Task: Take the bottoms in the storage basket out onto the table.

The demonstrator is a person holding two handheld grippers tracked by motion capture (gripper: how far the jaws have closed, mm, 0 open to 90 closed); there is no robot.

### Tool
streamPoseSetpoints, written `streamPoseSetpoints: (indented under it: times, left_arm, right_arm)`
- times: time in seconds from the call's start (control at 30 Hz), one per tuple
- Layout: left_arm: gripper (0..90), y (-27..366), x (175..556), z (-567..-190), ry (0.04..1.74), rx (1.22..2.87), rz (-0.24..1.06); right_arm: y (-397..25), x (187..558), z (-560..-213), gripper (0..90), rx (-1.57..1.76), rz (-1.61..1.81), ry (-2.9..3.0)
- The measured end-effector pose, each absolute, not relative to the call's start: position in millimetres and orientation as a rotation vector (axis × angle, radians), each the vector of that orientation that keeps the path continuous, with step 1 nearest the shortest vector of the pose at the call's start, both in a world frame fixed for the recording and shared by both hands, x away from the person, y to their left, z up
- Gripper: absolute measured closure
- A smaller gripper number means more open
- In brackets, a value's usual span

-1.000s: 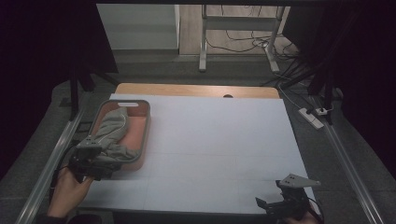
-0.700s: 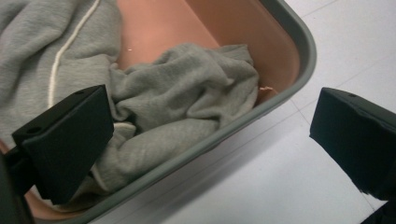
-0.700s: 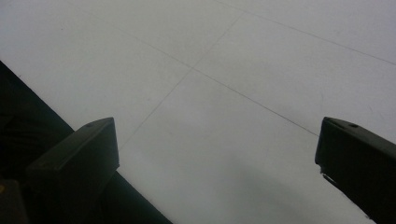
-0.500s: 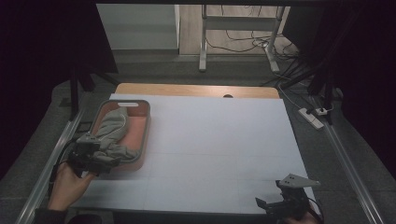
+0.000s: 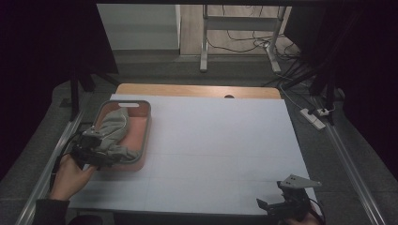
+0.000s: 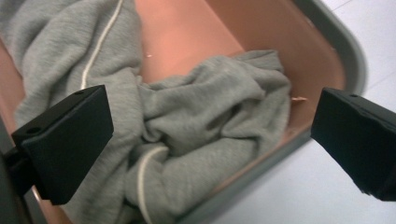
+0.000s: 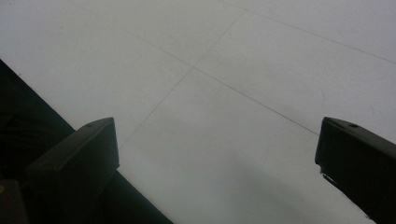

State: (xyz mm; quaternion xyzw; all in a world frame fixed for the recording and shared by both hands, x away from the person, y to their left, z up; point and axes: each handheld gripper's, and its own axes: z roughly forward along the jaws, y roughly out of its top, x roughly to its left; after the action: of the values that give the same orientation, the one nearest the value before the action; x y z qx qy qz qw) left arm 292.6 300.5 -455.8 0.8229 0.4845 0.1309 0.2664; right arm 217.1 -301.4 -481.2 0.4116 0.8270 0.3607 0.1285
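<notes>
The left gripper has moved back toward the near end of the basket since a moment ago. It hangs just over the grey sweater that lies bunched up inside. In the left gripper view its jaws stand wide apart, with the sweater between and below them, and they are not squeezing anything. I think this means the hand is getting ready to grab the sweater and lift it out, so the job is only starting.

The right gripper has not moved. It waits at the near right corner of the table, well apart from the basket. Its jaws are wide apart too, with only bare table under them.

The table top is white and flat, with thin lines across it. A strip of brown wood shows at its far edge. The room is dark. Behind the table there is a metal stand and cables on the floor. A white power strip lies on the floor to the right.
</notes>
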Motion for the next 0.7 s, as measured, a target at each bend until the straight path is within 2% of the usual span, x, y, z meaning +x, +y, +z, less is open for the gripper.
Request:
streamPoseSetpoints:
  times: [0.7]
  left_arm:
    - [0.7, 311.5, 337.3, -461.8, 1.383, 2.262, 0.23]
  right_arm:
    - [-300.3, 217.7, -481.7, 0.0, 1.19, 1.032, 2.42]
